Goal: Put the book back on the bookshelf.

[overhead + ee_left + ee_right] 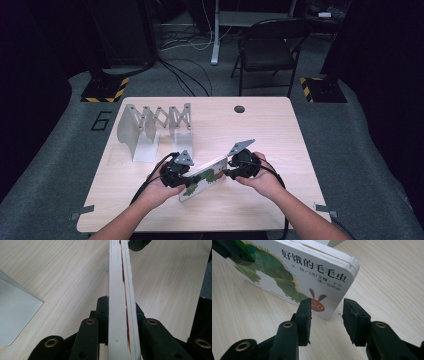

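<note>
**Ana:** Book (202, 177) first, but where does it sit on the table (260, 130)?

**Ben:** Near the front edge, about the middle, between the two hands. From the high view it runs slantwise, its low end toward the person's left and its far end toward the right. It is a thick board book with a white cover, a green caterpillar and black Chinese characters.

**Ana:** What else stands on the table?

**Ben:** A grey metal folding rack (150, 127) with scissor links, toward the back left corner and well apart from the book. Beyond the table there is a dark folding chair (267, 50) on the floor.

**Ana:** Now the left gripper (186, 181)?

**Ben:** Clamped on the book. The left gripper view looks along the book's page edge (120, 302), and both black jaws press against its two faces, one on each side.

**Ana:** And the right gripper (325, 315)?

**Ben:** Its jaws stand apart. In the right gripper view the corner of the book with the caterpillar's red head lies just ahead of the gap, between the jaws' lines, but the pads do not press it. Whether the left fingertip (305, 307) brushes the cover I cannot tell.
</note>
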A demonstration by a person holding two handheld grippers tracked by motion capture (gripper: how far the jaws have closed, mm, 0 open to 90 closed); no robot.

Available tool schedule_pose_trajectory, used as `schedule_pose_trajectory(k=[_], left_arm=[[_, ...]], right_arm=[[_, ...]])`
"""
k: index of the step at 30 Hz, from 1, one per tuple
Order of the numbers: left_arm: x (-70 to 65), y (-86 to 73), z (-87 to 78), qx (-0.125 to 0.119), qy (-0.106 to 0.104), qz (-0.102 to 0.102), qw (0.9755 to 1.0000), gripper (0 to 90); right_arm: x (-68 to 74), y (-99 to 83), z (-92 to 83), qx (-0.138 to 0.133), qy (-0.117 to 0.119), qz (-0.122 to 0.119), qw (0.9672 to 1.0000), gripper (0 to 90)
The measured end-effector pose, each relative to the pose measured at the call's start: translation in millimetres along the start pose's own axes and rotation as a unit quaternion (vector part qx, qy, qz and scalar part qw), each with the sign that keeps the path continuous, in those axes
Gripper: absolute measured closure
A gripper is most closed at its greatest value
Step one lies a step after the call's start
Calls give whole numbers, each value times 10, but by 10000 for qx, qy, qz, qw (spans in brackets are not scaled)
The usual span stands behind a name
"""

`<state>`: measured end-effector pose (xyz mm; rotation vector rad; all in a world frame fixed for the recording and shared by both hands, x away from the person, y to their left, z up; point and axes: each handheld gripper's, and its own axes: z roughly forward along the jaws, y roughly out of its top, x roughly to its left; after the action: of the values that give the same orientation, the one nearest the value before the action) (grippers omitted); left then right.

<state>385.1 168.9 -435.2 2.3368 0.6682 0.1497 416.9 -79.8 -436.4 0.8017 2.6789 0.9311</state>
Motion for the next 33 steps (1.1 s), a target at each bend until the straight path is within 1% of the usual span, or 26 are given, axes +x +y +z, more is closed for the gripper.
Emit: schedule_pose_trajectory(k=[1,2,3,4,6,7,8,9,11,12,14,15,18,20,21,22,23,24,27,30,31,32,33], left_arm=[[-1,0,-8,5,21,-21,10000,759],[6,2,-21,13,23,3,10000,759],[2,1,-25,1,-2,-25,10000,759],[-1,3,-27,-13,42,-19,10000,759],[-4,10,-42,10,44,-4,10000,759],[-4,13,-49,-3,93,15,10000,759],[-7,15,-59,8,89,-11,10000,759],[-7,16,-66,6,142,4,9999,759],[-4,15,-85,-12,126,-9,9999,760],[-7,14,-102,-33,168,-26,9998,760],[1,16,-136,-27,127,-60,9999,760],[10,16,-168,-93,167,-88,9998,760],[19,19,-204,-105,207,-115,9997,760],[43,10,-261,-139,264,-176,9994,760],[43,10,-261,-139,264,-176,9994,759],[64,-1,-308,-150,306,-245,9991,759],[64,-1,-308,-150,306,-245,9991,759],[76,-11,-337,-189,304,-286,9989,759],[109,-30,-417,-221,408,-339,9984,759],[162,-65,-520,-296,479,-431,9975,760],[200,-94,-596,-352,561,-513,9965,759],[220,-109,-637,-378,596,-543,9960,759],[220,-109,-637,-378,596,-543,9960,759]], right_arm=[[9,-1,0,11,-19,13,10000,590],[13,-5,2,4,-22,13,10000,590],[20,-8,7,-1,-23,43,10000,590],[27,-15,8,12,1,89,10000,590],[30,-16,13,28,-10,91,10000,590],[29,-20,14,20,-23,51,10000,590],[28,-21,12,-1,12,50,10000,590],[28,-19,5,1,13,63,10000,590],[28,-18,-3,7,-9,62,10000,590],[29,-18,-7,4,-7,65,10000,589],[29,-21,-9,-20,-7,88,10000,586],[28,-21,-10,-29,-9,93,10000,584],[28,-21,-17,-37,-5,92,10000,576],[39,-21,-28,-63,-8,137,9999,561],[39,-21,-28,-63,-8,137,9999,561],[41,-24,-36,-77,7,106,9999,552],[41,-24,-36,-77,7,106,9999,552],[49,-23,-41,-80,8,137,9999,549],[58,-21,-51,-102,5,163,9998,536],[72,-12,-59,-143,14,215,9997,527],[81,-8,-58,-163,-6,209,9996,525],[93,-3,-57,-181,-23,205,9996,523],[93,-3,-57,-181,-23,205,9996,523]])
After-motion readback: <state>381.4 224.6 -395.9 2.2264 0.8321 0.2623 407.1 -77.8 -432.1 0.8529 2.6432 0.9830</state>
